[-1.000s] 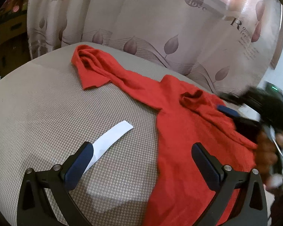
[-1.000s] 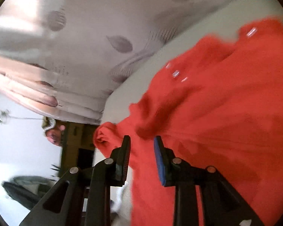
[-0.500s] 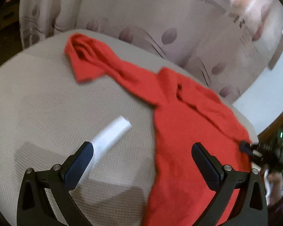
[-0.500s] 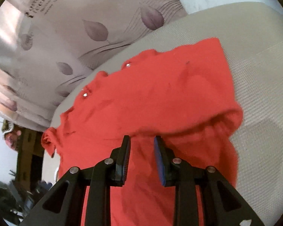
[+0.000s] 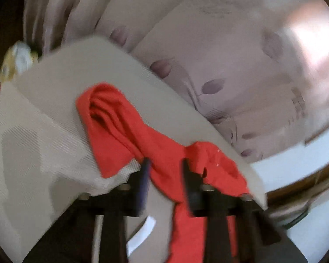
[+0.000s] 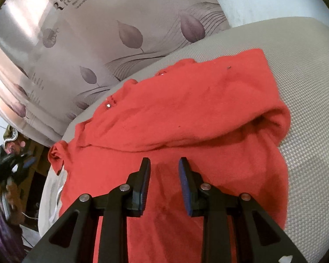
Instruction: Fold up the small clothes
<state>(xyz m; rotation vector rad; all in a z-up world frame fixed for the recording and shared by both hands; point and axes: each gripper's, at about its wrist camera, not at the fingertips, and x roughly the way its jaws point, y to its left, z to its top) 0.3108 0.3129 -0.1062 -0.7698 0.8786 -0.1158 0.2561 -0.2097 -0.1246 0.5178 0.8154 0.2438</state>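
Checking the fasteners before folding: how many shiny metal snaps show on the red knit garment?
2 on the red knit garment, along its far edge: one left, another further right. More may be hidden in folds.

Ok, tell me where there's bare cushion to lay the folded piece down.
Bare beige cushion lies right of the red garment in the right wrist view, running to the cushion's edge. In the blurred left wrist view, a patch lies left of the bunched sleeve. The middle is crowded with red fabric.

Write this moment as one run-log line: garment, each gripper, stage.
garment: red top spread on beige cushion | left gripper: jaws closing, sleeve between | right gripper: over top, nothing gripped | stage: fold unfinished
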